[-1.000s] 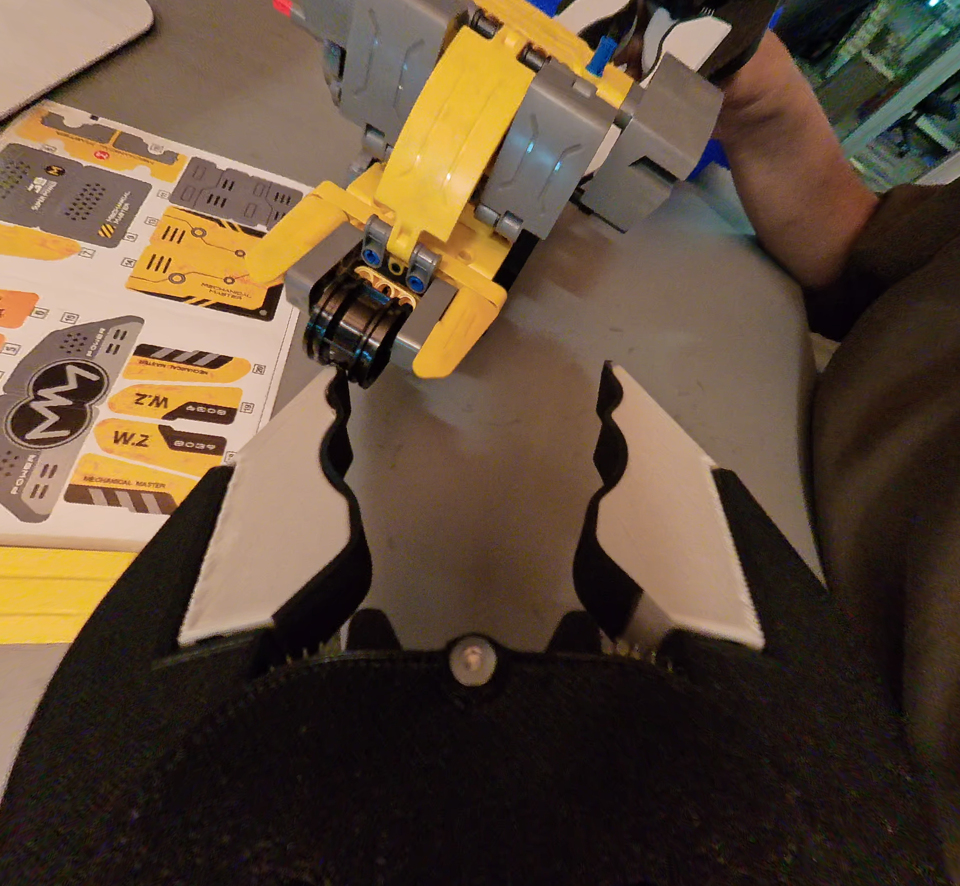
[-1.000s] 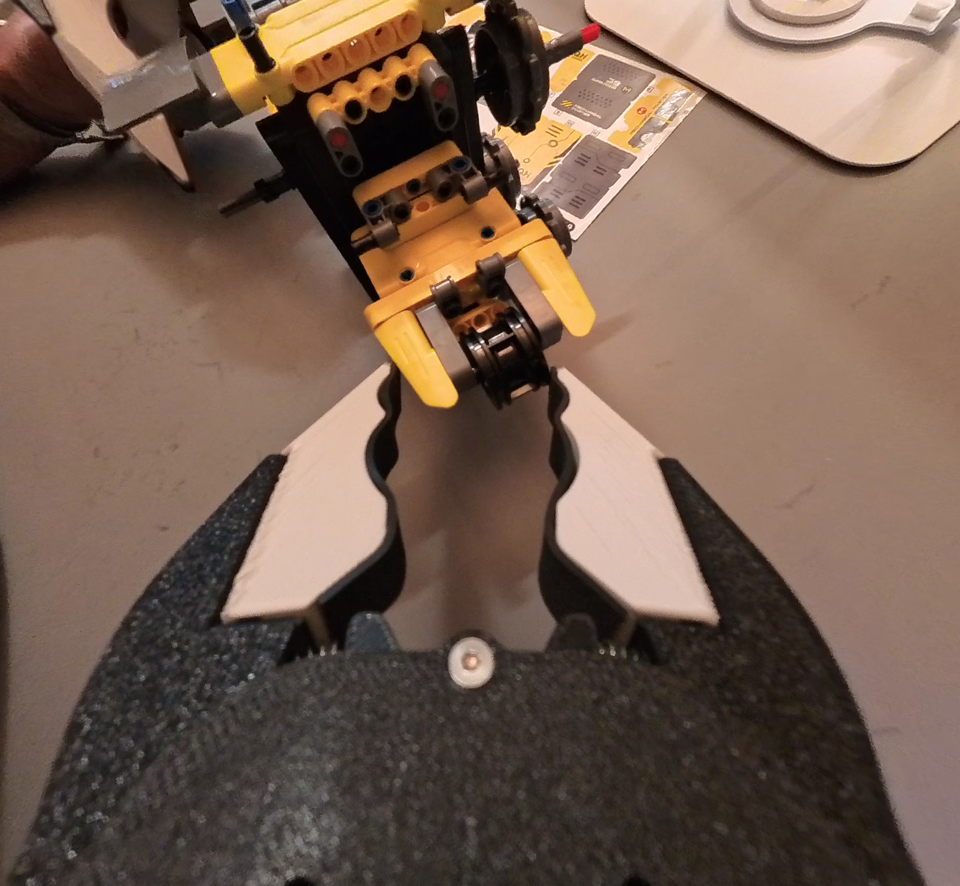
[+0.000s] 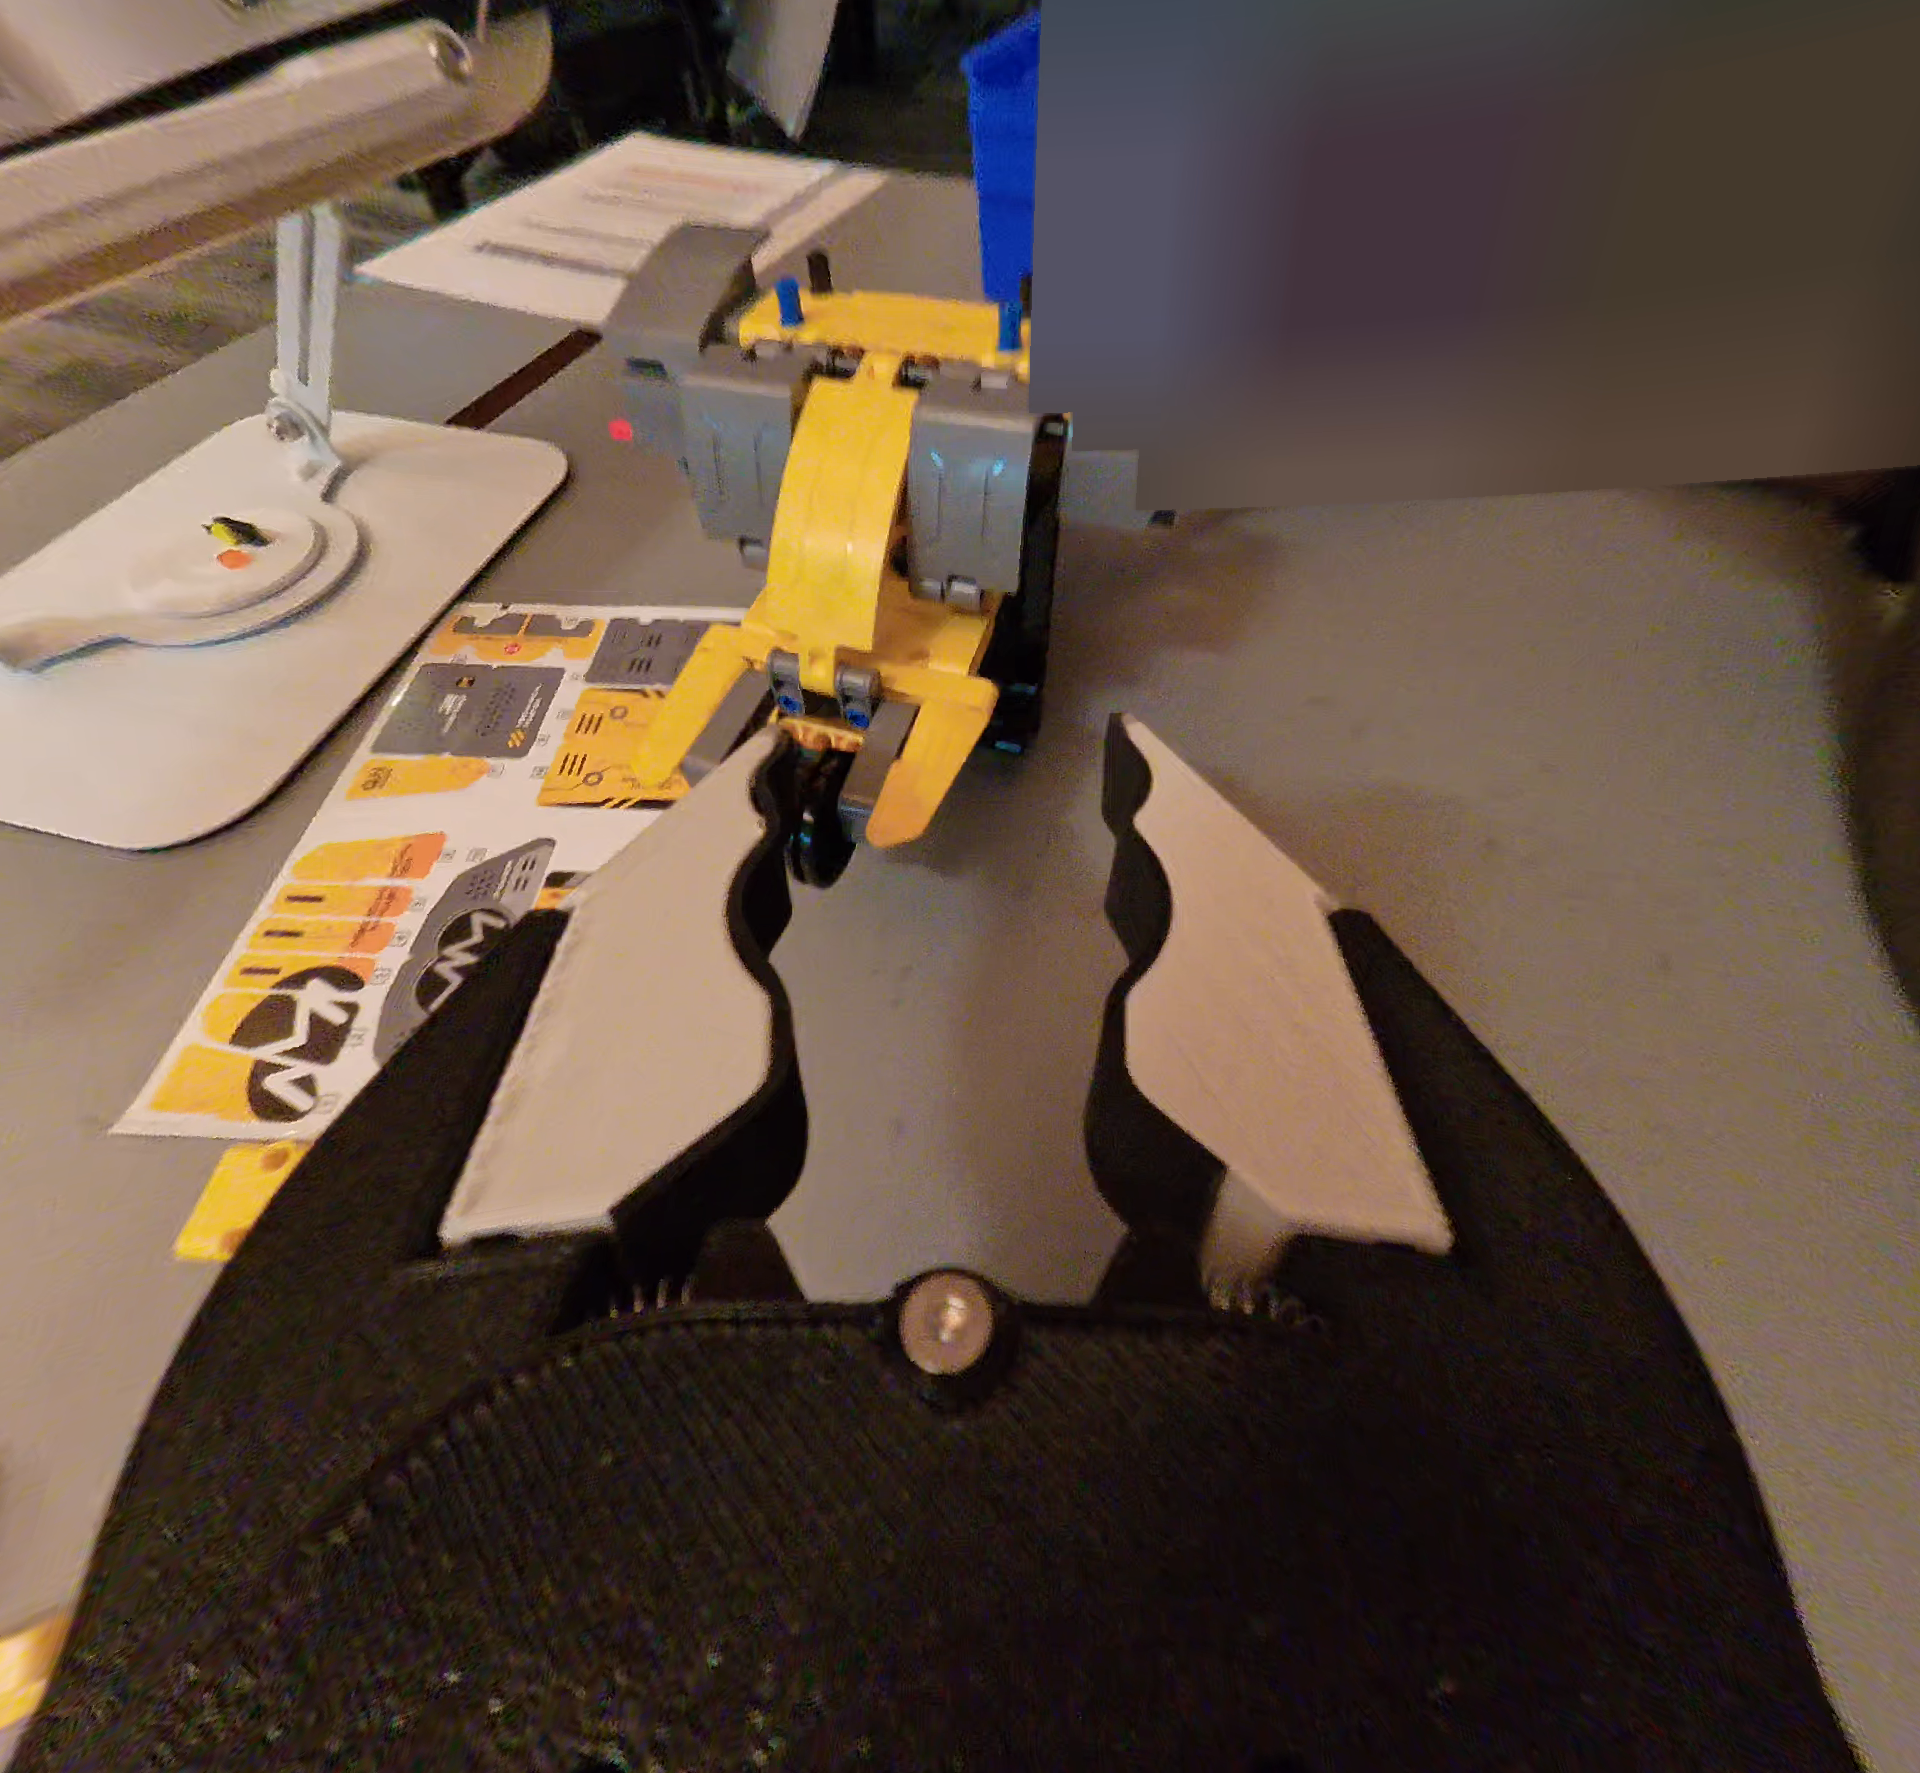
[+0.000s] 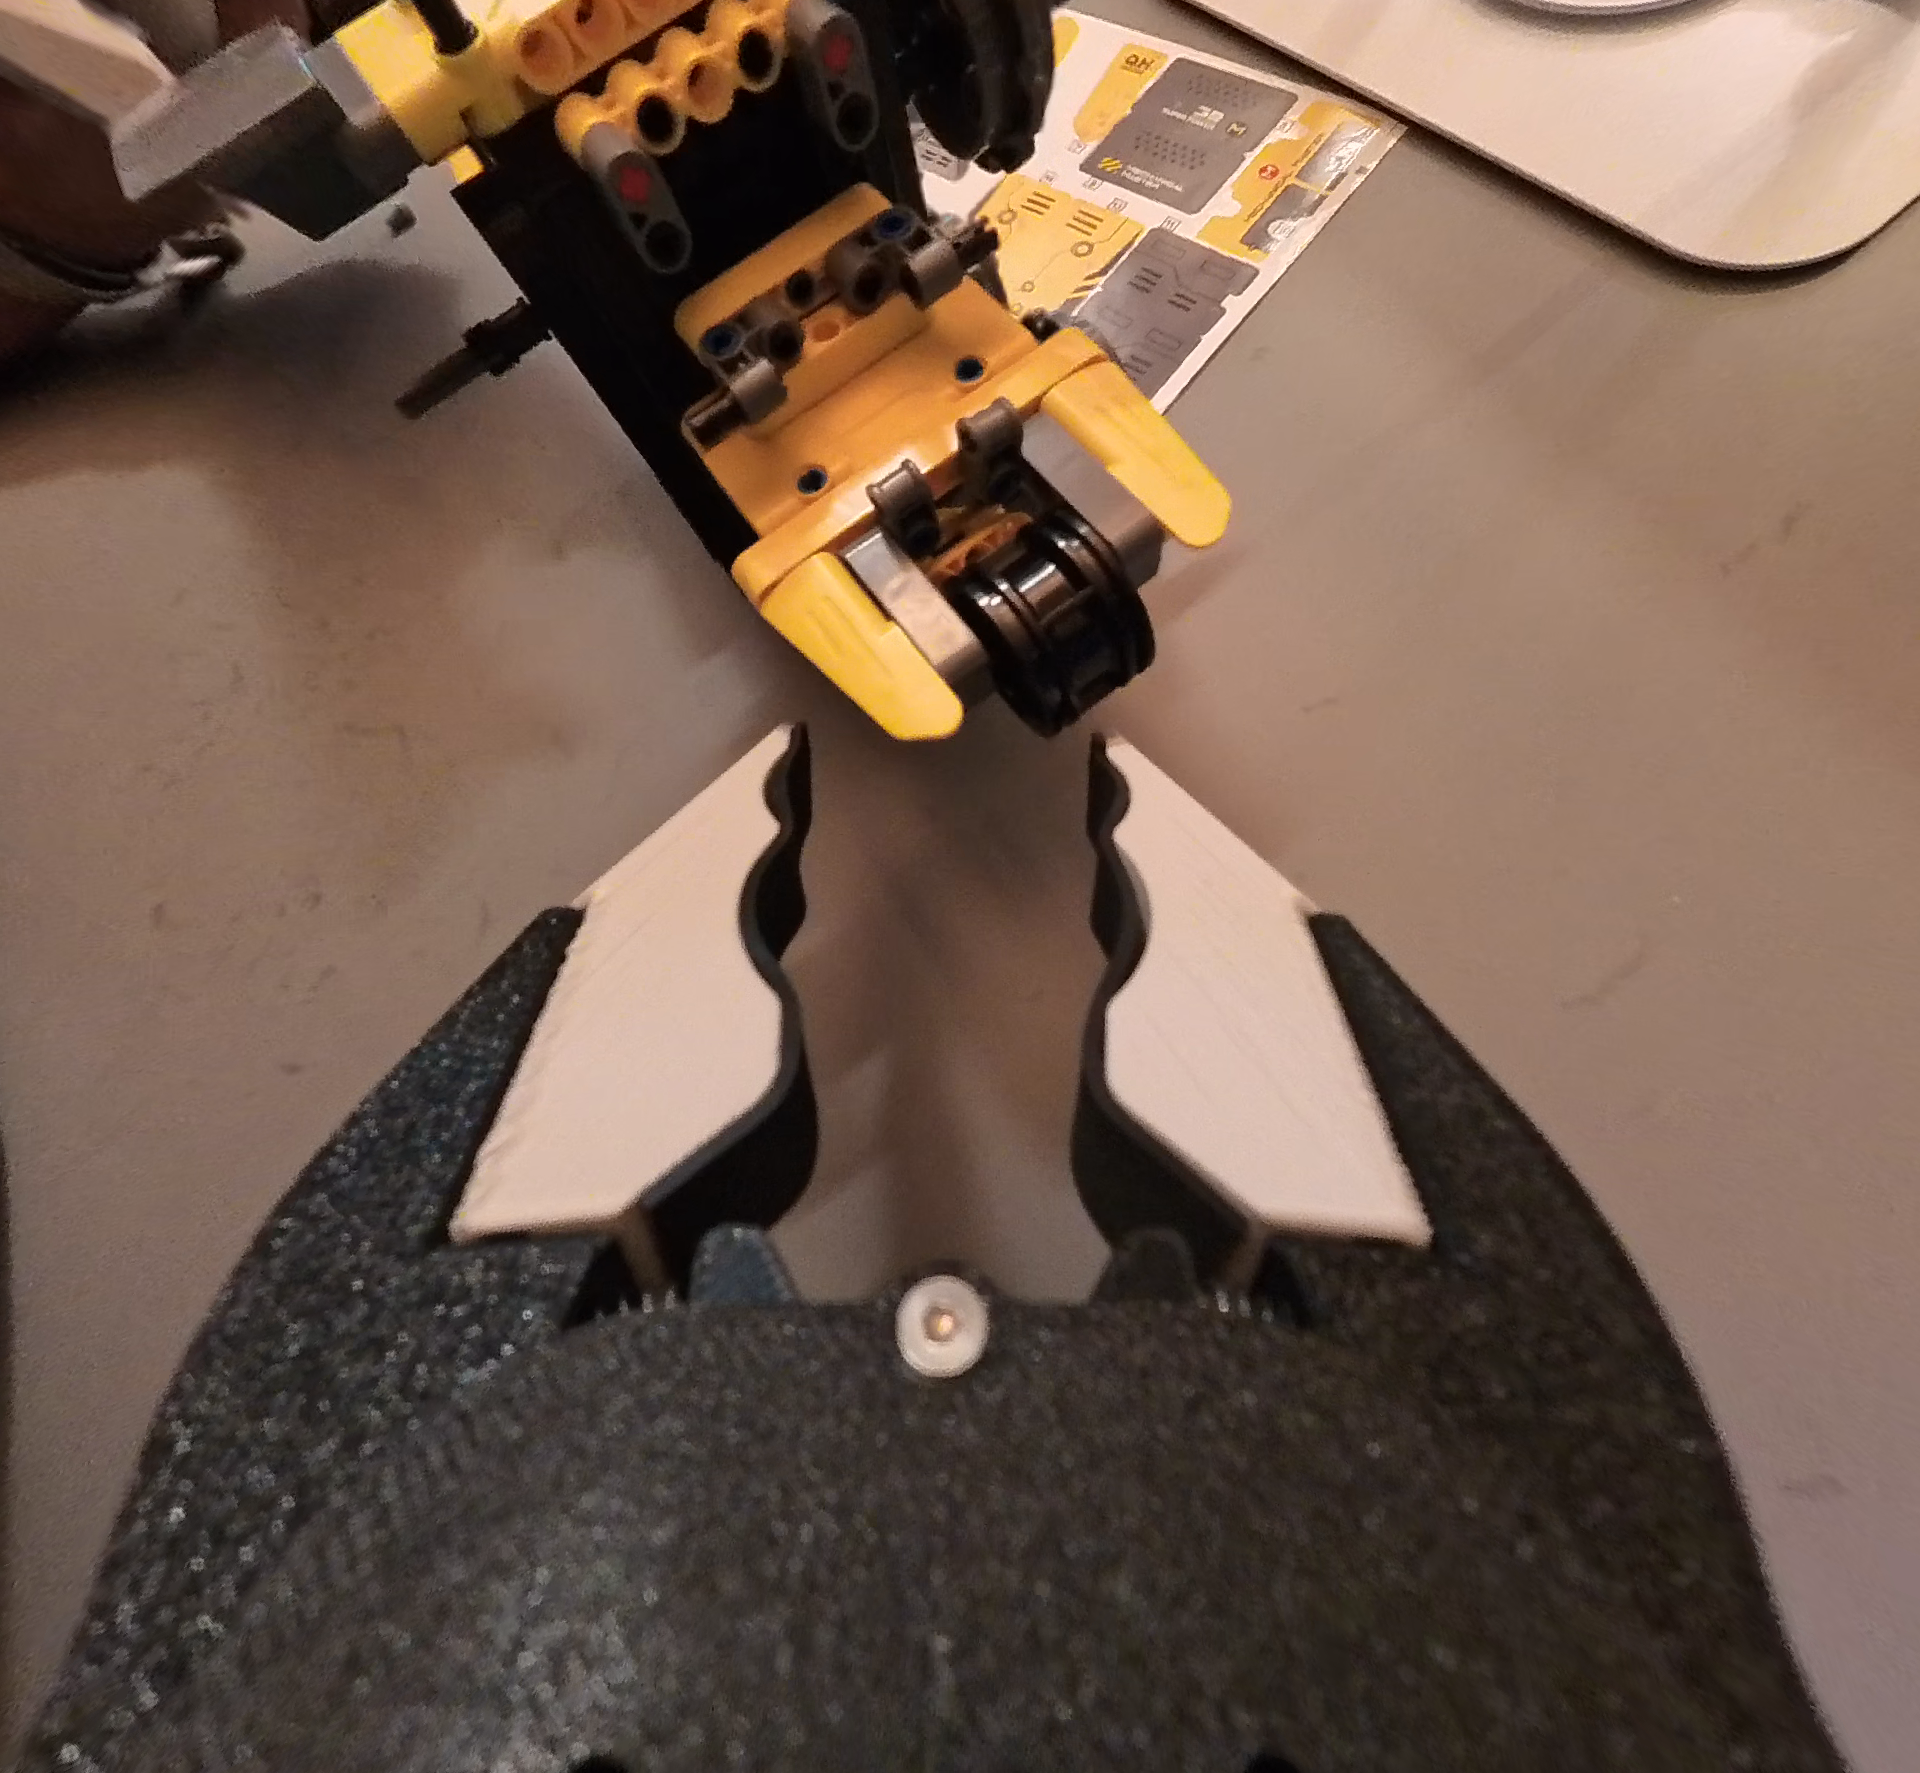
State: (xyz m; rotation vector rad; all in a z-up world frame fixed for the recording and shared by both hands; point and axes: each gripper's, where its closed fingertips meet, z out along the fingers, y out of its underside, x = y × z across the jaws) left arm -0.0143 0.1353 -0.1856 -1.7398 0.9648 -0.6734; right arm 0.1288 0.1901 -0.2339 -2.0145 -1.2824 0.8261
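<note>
Left hand-held gripper [image 3: 940, 736]: jaws spread wide, nothing between them. Its left fingertip overlaps the black wheel [image 3: 821, 824] at the nose of the yellow-and-grey brick model [image 3: 842, 518]; contact can't be confirmed from this angle. Right finger is clear of the model, over bare grey worktop [image 3: 1455, 736].

Right hand-held gripper [image 4: 945, 747]: jaws apart, holding nothing. Tips sit just short of the model's nose [image 4: 831, 321], close to the wheel [image 4: 1055, 627] and the yellow prong beside it, not touching.

Model stands on the worktop [image 4: 312, 684], mid-scene, nose with the wheel pointed toward the right gripper. Right wrist view shows its open underside: yellow beams with holes, a black gear on an axle with a red tip.

Sticker sheet [image 3: 436, 840] with yellow and grey decals lies flat beside the model; the model's nose overlaps its edge [image 4: 1174, 196]. Beyond it, a white stand base [image 3: 312, 601] with a round disc [image 4: 1621, 9]. White printed paper [image 3: 623, 217] farther back. Top left of right wrist view, a grey gripper finger and a person's arm are near the model's rear; blurred, contact unclear.
</note>
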